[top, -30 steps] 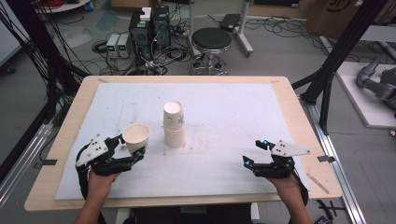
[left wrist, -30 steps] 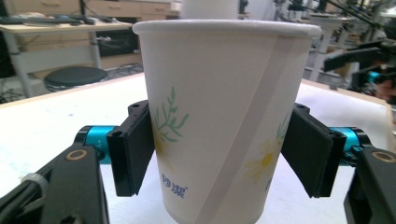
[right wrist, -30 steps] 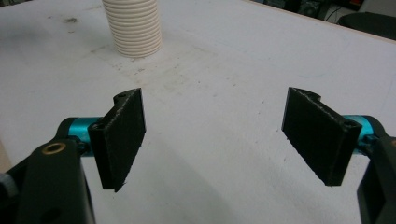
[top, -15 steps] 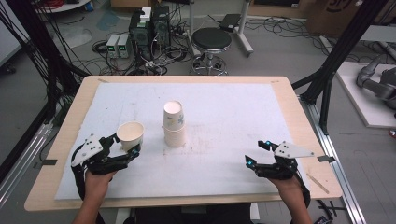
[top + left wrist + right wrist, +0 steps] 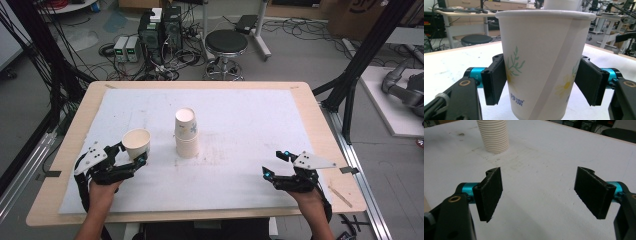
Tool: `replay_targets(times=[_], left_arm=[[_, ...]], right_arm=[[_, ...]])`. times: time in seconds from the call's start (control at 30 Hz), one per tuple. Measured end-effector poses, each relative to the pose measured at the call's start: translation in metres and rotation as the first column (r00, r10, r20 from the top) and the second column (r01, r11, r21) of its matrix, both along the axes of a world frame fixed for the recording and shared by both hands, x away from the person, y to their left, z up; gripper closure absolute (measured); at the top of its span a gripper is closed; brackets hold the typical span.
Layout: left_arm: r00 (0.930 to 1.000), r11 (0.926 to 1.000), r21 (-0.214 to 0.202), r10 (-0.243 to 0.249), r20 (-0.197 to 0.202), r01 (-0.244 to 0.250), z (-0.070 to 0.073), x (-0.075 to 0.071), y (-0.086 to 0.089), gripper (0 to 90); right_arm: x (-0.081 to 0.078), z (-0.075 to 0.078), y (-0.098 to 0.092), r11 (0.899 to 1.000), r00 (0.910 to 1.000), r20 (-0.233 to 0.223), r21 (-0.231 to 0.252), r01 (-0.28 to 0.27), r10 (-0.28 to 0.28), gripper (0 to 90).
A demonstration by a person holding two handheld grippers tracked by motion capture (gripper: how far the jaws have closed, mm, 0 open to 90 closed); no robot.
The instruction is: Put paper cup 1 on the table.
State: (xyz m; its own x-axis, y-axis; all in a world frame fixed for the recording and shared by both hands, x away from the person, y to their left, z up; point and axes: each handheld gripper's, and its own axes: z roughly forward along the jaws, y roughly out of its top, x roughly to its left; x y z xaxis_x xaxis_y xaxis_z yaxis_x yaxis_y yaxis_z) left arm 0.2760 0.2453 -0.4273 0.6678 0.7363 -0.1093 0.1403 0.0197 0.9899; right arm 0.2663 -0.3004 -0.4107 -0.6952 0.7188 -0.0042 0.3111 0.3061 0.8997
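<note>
Paper cup (image 5: 541, 65), printed with green leaves and yellow daisies, stands upright between the two black pads of the left claw (image 5: 131, 153), which press on its sides: the left claw is grasping it. That print and the pads' contact come through in the left gripper view; the high view instead places the cup (image 5: 136, 143) near the left edge of the white mat (image 5: 240, 120), just left of the stack of cups (image 5: 186, 132), close to it but apart. In the right gripper view the ribbed rims at the stack's base (image 5: 494, 136) can be made out, which the high view is too small to show. The right claw (image 5: 274, 165) is released, its jaws wide with bare mat between them, having just closed a little. It sits near the front right of the surface (image 5: 320, 125), well apart from the stack, with open mat between the two claws.
</note>
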Motion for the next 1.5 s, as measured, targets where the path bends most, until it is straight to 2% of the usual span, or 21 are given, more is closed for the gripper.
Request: replay_targets(times=[0.23,0.37,0.6,0.67,0.87,0.97,1.07,1.13,1.33,1.47,1.5], left_arm=[[0.9982,0.9978,-0.027,0.06,0.002,-0.06,-0.002,0.018,0.014,30.0],[0.9959,0.9959,-0.002,0.09,-0.009,-0.09,-0.007,0.027,0.017,30.1],[0.989,0.9865,0.1,0.135,-0.059,-0.129,-0.016,0.043,0.02,30.1],[0.987,0.9865,0.097,0.14,-0.08,-0.132,-0.019,0.047,0.021,30.1],[0.9777,0.9785,0.149,0.163,-0.133,-0.143,-0.022,0.052,0.019,30.3],[0.971,0.977,0.157,0.17,-0.168,-0.144,-0.025,0.053,0.018,30.1],[0.964,0.9703,0.196,0.18,-0.195,-0.142,-0.027,0.054,0.017,30.1],[0.9586,0.9631,0.231,0.189,-0.213,-0.138,-0.028,0.055,0.015,30.1],[0.9532,0.9482,0.289,0.202,-0.225,-0.133,-0.027,0.052,0.01,29.7],[0.9408,0.928,0.353,0.22,-0.258,-0.12,-0.029,0.047,0.009,30.2],[0.9391,0.9251,0.364,0.215,-0.268,-0.107,-0.03,0.047,0.009,30.2]], right_arm=[[0.0,-0.001,0.001,1.0,0.9999,-0.004,-0.009,-0.012,0.012,23.3],[-0.003,-0.002,0.0,1.0,0.9999,-0.008,-0.007,-0.015,0.014,23.3],[-0.003,-0.002,0.002,1.0,0.9998,-0.009,-0.005,-0.017,0.017,23.3],[-0.002,-0.002,0.002,1.0,0.9998,-0.011,-0.007,-0.018,0.018,23.3],[-0.001,-0.003,0.001,1.0,0.9997,-0.013,-0.008,-0.019,0.019,23.3],[-0.002,-0.003,0.002,1.0,0.9995,-0.019,-0.006,-0.023,0.023,23.3],[-0.002,-0.003,0.003,1.0,0.9995,-0.02,-0.009,-0.026,0.026,23.3],[-0.002,-0.003,0.003,1.0,0.9994,-0.021,-0.008,-0.028,0.027,23.3],[-0.002,-0.004,0.004,0.999,0.9989,-0.03,-0.01,-0.037,0.036,23.4],[-0.001,-0.004,0.005,0.999,0.9987,-0.03,-0.016,-0.042,0.042,23.4],[-0.001,-0.005,0.005,0.999,0.9987,-0.03,-0.016,-0.043,0.042,23.4]])
